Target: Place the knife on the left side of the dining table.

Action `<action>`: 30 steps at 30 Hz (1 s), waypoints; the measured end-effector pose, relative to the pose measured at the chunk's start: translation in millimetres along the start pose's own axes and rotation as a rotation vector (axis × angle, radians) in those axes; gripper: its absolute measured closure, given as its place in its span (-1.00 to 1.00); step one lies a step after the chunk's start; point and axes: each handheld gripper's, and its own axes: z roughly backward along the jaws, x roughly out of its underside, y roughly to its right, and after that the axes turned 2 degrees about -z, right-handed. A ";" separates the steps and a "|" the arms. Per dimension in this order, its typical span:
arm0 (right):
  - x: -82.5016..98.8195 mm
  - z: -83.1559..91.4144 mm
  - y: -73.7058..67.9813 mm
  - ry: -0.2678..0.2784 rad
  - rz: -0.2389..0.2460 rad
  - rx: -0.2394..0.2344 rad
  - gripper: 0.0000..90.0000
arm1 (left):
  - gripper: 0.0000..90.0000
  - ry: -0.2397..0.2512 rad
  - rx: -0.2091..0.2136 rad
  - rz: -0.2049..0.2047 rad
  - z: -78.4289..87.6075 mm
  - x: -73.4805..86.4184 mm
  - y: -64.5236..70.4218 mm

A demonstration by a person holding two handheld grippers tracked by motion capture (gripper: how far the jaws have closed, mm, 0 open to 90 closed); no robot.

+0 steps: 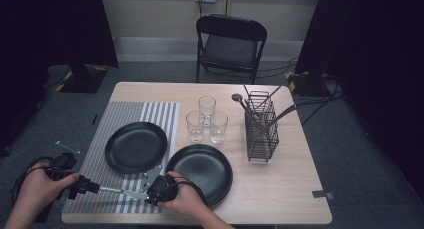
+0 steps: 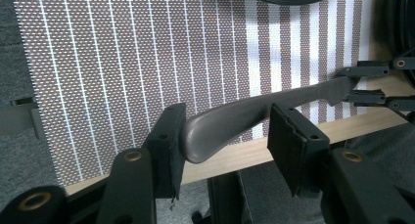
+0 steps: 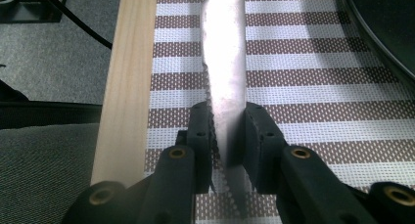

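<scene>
Knife, striped placemat: unlettered

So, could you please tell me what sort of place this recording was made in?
It looks like a staged recording room, not a real dining room: a wooden table laid with a striped placemat, black plates and glasses, with dark curtains, a folding chair and floor cables around.

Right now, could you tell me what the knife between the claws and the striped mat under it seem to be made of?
Knife: the blade looks like bare metal with a pale, satin sheen and a serrated edge; its handle is smooth, matte and grey, metal or plastic, hard to say. Striped mat: it seems to be woven plastic or fabric mesh, matte, judging by its fine open weave.
</scene>
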 end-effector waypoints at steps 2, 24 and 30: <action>0.1 0.2 -0.1 0.000 -0.003 0.001 0.67 | 0.08 0.007 0.006 -0.002 0.1 0.1 -0.5; 0.9 0.7 -0.5 0.005 0.013 -0.006 0.68 | 0.03 -0.008 0.000 0.005 -5.4 3.6 -8.5; 0.4 1.2 -0.2 0.005 0.022 -0.009 0.68 | 0.01 -0.009 -0.004 0.008 -6.5 4.2 -10.2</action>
